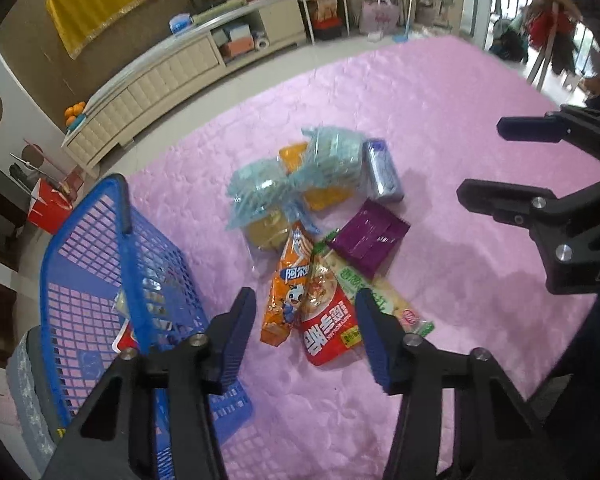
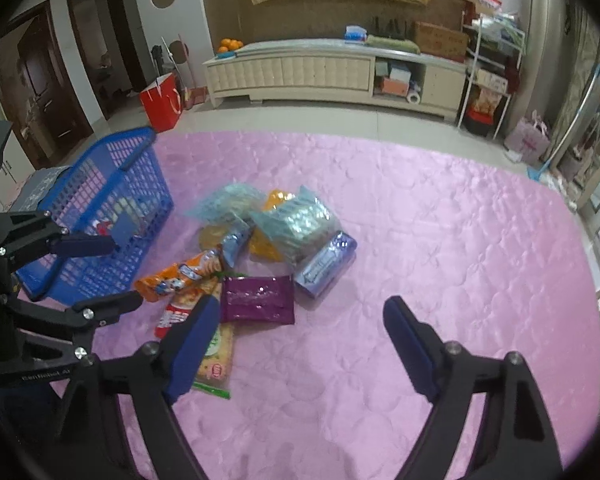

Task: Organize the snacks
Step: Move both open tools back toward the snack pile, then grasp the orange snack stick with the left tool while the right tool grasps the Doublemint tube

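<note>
The left gripper [image 1: 306, 322] hangs over the near end of the snack pile on the pink quilted bed cover [image 1: 440, 128], its fingers part open and holding nothing; the red packet [image 1: 327, 332] and orange packet [image 1: 286, 292] lie directly between and just beyond the fingertips. The blue basket [image 1: 100, 264] sits just outside the left finger, already holding a few packets. The right gripper [image 2: 300, 340] is spread wide and empty, with the purple packet [image 2: 257, 300] just ahead of its left finger. To do this pick well, I would choose one packet only, straddle its narrow width, press lightly into the soft cover, and close before lifting, so neighbouring overlapped wrappers are not dragged along.
</note>
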`<state>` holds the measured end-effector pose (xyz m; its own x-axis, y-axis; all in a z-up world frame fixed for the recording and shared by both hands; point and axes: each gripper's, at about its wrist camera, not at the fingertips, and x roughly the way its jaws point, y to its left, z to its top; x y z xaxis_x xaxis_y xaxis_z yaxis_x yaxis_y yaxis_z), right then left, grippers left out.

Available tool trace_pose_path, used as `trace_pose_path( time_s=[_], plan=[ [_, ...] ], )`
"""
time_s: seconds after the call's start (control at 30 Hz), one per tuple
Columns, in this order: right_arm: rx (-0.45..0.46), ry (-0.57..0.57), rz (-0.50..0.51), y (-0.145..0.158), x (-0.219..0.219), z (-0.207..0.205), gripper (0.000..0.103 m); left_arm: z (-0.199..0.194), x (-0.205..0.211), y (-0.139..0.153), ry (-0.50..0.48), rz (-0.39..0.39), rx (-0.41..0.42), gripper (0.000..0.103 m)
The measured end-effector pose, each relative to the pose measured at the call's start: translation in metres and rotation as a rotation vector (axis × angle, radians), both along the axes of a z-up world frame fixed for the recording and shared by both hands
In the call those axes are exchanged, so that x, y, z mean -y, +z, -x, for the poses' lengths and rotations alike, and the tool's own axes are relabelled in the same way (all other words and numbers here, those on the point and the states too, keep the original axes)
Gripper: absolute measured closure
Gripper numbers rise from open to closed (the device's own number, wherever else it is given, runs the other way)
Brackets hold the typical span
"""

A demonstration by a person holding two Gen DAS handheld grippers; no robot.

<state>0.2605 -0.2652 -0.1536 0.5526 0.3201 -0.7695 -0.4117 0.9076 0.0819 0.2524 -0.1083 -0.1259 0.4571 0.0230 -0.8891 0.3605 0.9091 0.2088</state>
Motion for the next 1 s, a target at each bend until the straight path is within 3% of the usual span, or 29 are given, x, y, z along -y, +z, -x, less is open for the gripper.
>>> trace_pose_path(
  time_s=[0.1, 0.43, 0.63, 0.83, 1.0],
  plan=[
    [-0.018, -0.006, -0.011, -0.015, 0.001, -0.007, 0.016, -0.013, -0.003, -0.015, 0.069, -0.037, -0.017, 0.065],
    [-0.083, -0.018, -0.084, -0.042, 0.008, -0.022, 0.016, -0.042, -0.014, -0.062, 0.152, -0.087, -0.11, 0.065],
    [-0.103, -0.033, -0.091, -0.049, 0.016, -0.024, 0.016, -0.05, -0.02, -0.081, 0.152, -0.053, -0.166, 0.083],
    [-0.112, -0.045, -0.105, -0.047, 0.021, -0.024, 0.016, -0.045, -0.026, -0.08, 0.16, -0.014, -0.137, 0.089],
    [-0.111, -0.052, -0.095, -0.043, 0.02, -0.028, 0.016, -0.038, -0.025, -0.06, 0.185, 0.056, -0.057, 0.09]
  ],
)
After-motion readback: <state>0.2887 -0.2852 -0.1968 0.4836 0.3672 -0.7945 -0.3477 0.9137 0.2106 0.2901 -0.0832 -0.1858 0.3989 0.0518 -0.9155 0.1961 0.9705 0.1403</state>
